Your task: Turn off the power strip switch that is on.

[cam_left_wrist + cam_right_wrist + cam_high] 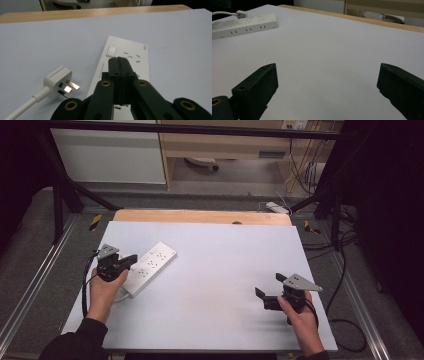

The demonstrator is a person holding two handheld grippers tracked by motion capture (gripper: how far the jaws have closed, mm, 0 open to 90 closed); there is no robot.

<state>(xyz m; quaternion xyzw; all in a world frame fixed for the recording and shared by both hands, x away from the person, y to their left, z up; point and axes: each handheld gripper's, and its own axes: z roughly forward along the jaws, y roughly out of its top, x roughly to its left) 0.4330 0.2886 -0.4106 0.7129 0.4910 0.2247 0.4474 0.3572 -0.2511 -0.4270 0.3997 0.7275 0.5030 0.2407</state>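
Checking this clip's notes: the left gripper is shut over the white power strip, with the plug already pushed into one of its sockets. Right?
Not quite. The plug lies loose on the table beside the power strip, pins bare, as the left gripper view shows. The left gripper is indeed shut over the strip.
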